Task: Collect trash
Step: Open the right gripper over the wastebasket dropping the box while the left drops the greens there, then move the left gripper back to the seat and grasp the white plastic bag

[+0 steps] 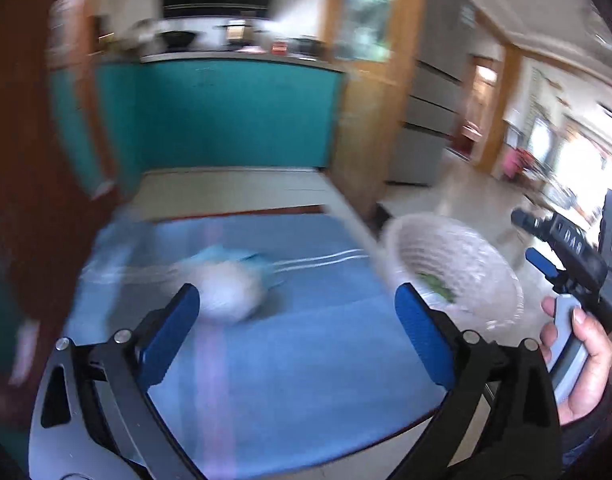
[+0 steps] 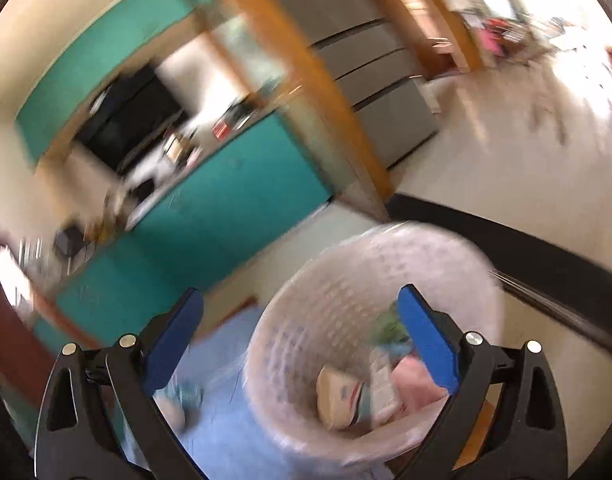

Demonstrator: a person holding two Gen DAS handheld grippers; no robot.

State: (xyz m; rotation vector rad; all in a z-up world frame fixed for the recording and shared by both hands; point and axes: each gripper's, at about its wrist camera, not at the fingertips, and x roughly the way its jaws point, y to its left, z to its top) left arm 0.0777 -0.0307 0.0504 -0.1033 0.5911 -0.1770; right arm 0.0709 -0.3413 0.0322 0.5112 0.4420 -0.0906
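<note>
A crumpled white wad [image 1: 226, 294] lies on the blue tablecloth [image 1: 306, 360] with a light blue scrap [image 1: 226, 257] just behind it. My left gripper [image 1: 296, 330] is open and empty, its fingers straddling the space just in front of the wad. A white lined trash basket [image 1: 454, 268] stands off the table's right edge. My right gripper [image 2: 300, 338] is open and empty above the basket [image 2: 326, 300], which holds several pieces of trash, among them a tan carton [image 2: 338, 394] and a pink piece [image 2: 410, 380]. Both views are blurred.
A teal counter wall [image 1: 234, 112] with kitchen clutter on top stands behind the table. A wooden post [image 1: 362, 120] and grey fridge [image 1: 430, 112] are at the right. The hand holding the right gripper [image 1: 578, 364] shows at the far right.
</note>
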